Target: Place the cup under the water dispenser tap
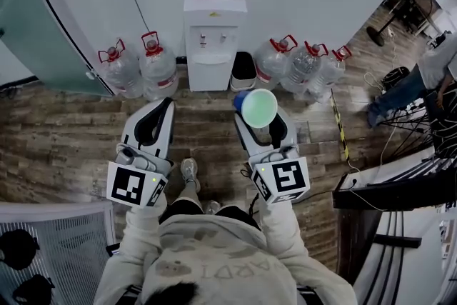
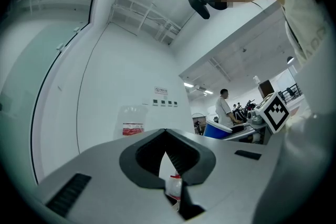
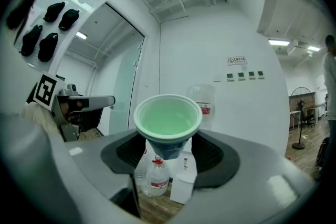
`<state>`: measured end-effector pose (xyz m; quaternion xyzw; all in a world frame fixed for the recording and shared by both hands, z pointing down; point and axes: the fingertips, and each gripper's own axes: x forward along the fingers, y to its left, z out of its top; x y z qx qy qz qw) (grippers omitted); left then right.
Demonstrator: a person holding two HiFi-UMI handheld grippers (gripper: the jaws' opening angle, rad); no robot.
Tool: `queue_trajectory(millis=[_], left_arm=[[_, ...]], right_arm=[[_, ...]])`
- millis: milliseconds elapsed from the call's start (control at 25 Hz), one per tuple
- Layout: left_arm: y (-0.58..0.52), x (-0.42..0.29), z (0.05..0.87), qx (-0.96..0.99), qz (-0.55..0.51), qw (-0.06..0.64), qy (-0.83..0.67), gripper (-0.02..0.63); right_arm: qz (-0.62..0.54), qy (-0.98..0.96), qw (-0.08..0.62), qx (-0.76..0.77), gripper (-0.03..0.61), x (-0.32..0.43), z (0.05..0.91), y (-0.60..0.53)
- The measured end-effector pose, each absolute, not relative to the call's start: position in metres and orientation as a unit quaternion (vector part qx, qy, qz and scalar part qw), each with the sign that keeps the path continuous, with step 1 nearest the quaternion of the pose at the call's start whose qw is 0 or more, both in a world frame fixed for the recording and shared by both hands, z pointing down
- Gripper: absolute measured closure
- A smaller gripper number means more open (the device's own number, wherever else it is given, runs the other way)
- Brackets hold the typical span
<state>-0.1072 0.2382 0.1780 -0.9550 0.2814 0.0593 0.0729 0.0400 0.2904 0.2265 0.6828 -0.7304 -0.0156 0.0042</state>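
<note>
One cup [image 3: 168,117], base pinched in my right gripper [image 3: 167,148]; left gripper [image 2: 166,135] closed, empty. Risk: narrow hold, cup may tip.

I see a smooth plastic cup [image 1: 258,108]. The floor [image 1: 64,146] reads as matt, grainy wood planks. The water dispenser [image 1: 213,39] has a glossy white casing; the bottles [image 1: 158,68] beside it are clear plastic. The left hand-held gripper [image 1: 168,103] and right hand-held gripper [image 1: 260,118] wear smooth pale shells with matt black linings.
</note>
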Motion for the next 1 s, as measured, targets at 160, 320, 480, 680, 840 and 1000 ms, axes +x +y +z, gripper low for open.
queue_trajectory(millis=[160, 320, 480, 680, 840, 1000], left_arm=[[0.208, -0.09, 0.179, -0.957, 0.064, 0.067, 0.275, 0.609], [0.17, -0.074, 0.181, -0.959, 0.059, 0.065, 0.269, 0.609], [0.126, -0.062, 0.178, -0.963, 0.063, 0.058, 0.257, 0.609], [0.07, -0.049, 0.173, -0.967, 0.059, 0.065, 0.241, 0.609], [0.027, -0.047, 0.172, -0.969, 0.06, 0.068, 0.232, 0.609], [-0.011, -0.054, 0.172, -0.969, 0.062, 0.072, 0.227, 0.609]], right_arm=[[-0.017, -0.725, 0.011, 0.688, 0.298, 0.058, 0.227, 0.262], [-0.016, -0.72, 0.012, 0.694, 0.298, 0.073, 0.226, 0.224], [-0.013, -0.715, 0.01, 0.699, 0.298, 0.085, 0.224, 0.182], [-0.013, -0.709, 0.015, 0.705, 0.298, 0.094, 0.221, 0.127], [-0.01, -0.703, 0.009, 0.711, 0.298, 0.095, 0.222, 0.084], [-0.012, -0.703, 0.011, 0.711, 0.298, 0.088, 0.224, 0.044]])
